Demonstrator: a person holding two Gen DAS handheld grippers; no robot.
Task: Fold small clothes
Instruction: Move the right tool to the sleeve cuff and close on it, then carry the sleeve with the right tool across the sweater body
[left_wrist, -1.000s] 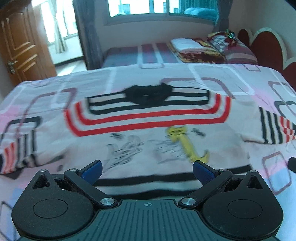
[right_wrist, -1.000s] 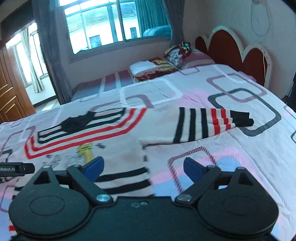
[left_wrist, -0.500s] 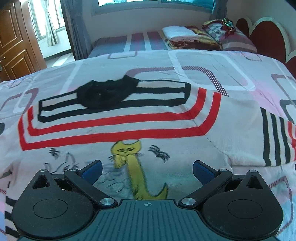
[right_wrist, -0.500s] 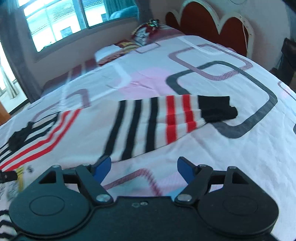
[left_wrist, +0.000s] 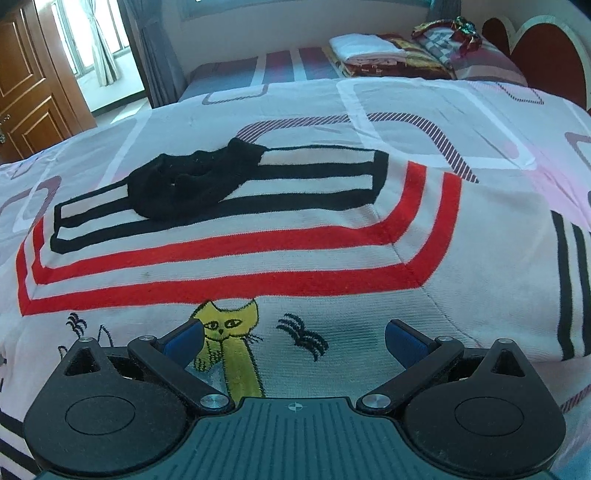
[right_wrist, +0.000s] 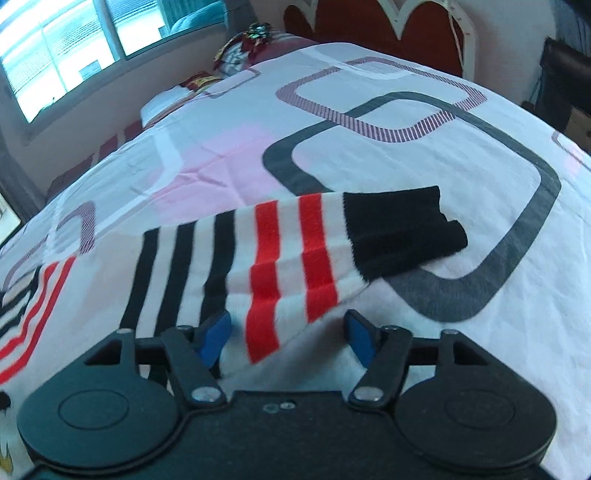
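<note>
Left tongs (left_wrist: 293, 341) spread over sweater (left_wrist: 332, 266), right tongs (right_wrist: 286, 338) closing around sleeve (right_wrist: 280, 258), hem hidden

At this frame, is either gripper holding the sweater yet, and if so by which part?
Nothing is held. The left gripper is open over the sweater body. The right gripper has been closing around the sleeve near its striped end, but its pads do not press it.

left tool (left_wrist: 293, 341) jaws wide, right tool (right_wrist: 286, 338) jaws just closing
</note>
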